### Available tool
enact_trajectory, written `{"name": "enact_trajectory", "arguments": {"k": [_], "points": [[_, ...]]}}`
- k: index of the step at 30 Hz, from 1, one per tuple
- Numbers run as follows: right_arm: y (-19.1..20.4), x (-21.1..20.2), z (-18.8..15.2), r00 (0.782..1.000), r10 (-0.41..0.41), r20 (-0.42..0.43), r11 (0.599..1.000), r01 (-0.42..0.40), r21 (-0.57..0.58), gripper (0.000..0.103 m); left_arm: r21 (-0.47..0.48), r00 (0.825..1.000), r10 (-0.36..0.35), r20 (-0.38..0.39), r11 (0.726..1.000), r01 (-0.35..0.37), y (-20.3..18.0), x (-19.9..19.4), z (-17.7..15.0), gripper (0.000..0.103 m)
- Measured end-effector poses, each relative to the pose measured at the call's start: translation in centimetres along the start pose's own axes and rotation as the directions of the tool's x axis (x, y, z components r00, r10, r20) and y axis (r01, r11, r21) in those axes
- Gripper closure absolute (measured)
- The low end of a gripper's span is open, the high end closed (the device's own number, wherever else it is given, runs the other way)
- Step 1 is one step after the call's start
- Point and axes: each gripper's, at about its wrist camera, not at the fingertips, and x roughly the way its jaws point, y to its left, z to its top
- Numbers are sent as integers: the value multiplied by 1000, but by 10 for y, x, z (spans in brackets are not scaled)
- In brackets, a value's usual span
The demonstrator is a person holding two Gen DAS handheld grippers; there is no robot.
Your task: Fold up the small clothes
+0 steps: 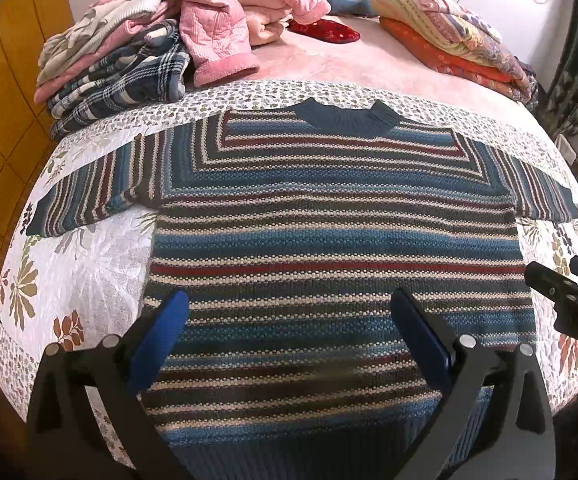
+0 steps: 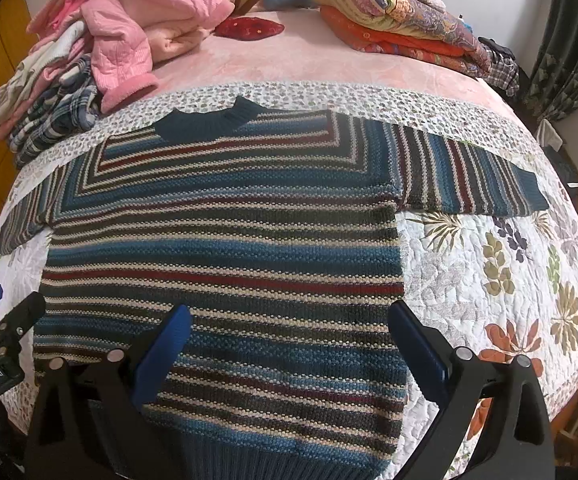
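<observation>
Lying flat on the floral quilt [image 1: 89,264], collar at the far side and both sleeves spread left and right, the striped sweater [image 1: 329,240] is not yet folded. The left gripper [image 1: 289,320] and right gripper [image 2: 289,328] hover above its near hem, fingers wide apart, holding nothing. Gripping only the top knit layer, or pinching quilt too, would likely skew the fold.

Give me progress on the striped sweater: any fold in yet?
Done: striped sweater lies flat on the floral quilt, both sleeves spread out. In hand: nothing; left gripper and right gripper are open above the hem end. Left: every fold. Clothes pile behind is unsorted.
</observation>
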Motion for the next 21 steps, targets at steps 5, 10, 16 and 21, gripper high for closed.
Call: {"name": "enact_trajectory", "arguments": {"k": [5, 10, 16, 21], "points": [[-1, -1, 0, 1000, 0, 7, 1000, 0, 4, 4, 1, 1000, 1, 0, 1000, -1, 0, 0, 0, 3], [-1, -1, 1, 1000, 1, 5, 1000, -1, 2, 4, 0, 1000, 1, 1, 1000, -1, 1, 0, 0, 3], [-1, -1, 0, 1000, 1, 6, 1000, -1, 3, 4, 1, 1000, 2, 1, 1000, -2, 0, 0, 1, 3], [-1, -1, 0, 1000, 1, 6, 1000, -2, 2, 4, -3, 1000, 2, 0, 1000, -2, 2, 0, 0, 3]]}}
